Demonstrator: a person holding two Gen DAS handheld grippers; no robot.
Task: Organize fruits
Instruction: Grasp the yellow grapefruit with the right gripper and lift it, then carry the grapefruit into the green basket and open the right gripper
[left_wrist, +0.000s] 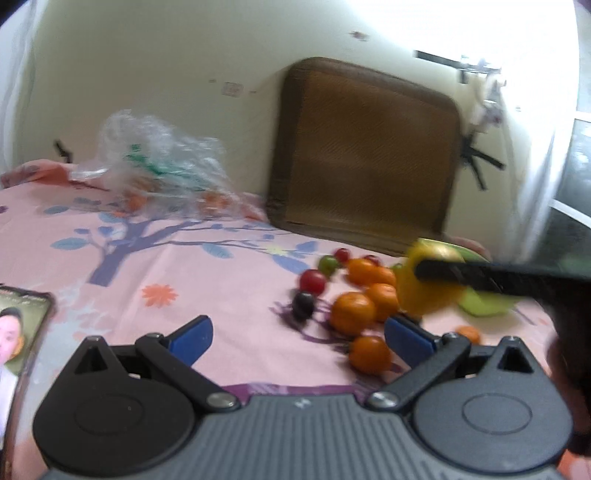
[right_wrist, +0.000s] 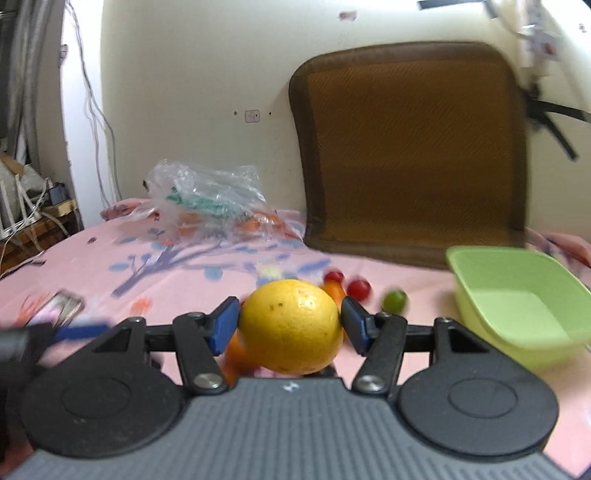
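The yellow citrus fruit (right_wrist: 291, 326) is showing a round, dimpled rind with a few small dark specks, and it is sitting pinched between the 2 blue fingertips (right_wrist: 225, 325) of the right gripper (right_wrist: 291, 325), lifted above the pink sheet (right_wrist: 207, 291). The green tub (right_wrist: 517, 295) is lying just to the right of this fruit, shallow, square-cornered and holding nothing that shows.

The left gripper (left_wrist: 297, 336) is hovering with its jaws spread wide and nothing between them. Beyond its right fingertip, 5 small oranges (left_wrist: 352, 312) are clustering together, with a 6th orange bit partly hidden at the far right. Left of that cluster, 5 grape-sized fruits are lying loose: 1 dark one (left_wrist: 303, 305), 3 red ones (left_wrist: 313, 281) and 1 green one (left_wrist: 328, 264).

The left wrist view is showing the yellow fruit (left_wrist: 430, 284) from the side, crossed by the right gripper's dark finger, with the tub mostly hidden behind it; it is also catching a phone (left_wrist: 20, 332) at the left edge. The right wrist view is showing the tub whole, only 2 red fruits and 1 green one, and cables along the wall at far left. Both views are taking in the crumpled clear bag (right_wrist: 207, 199) and the brown mat (right_wrist: 410, 147) leaning on the wall behind the fruit.
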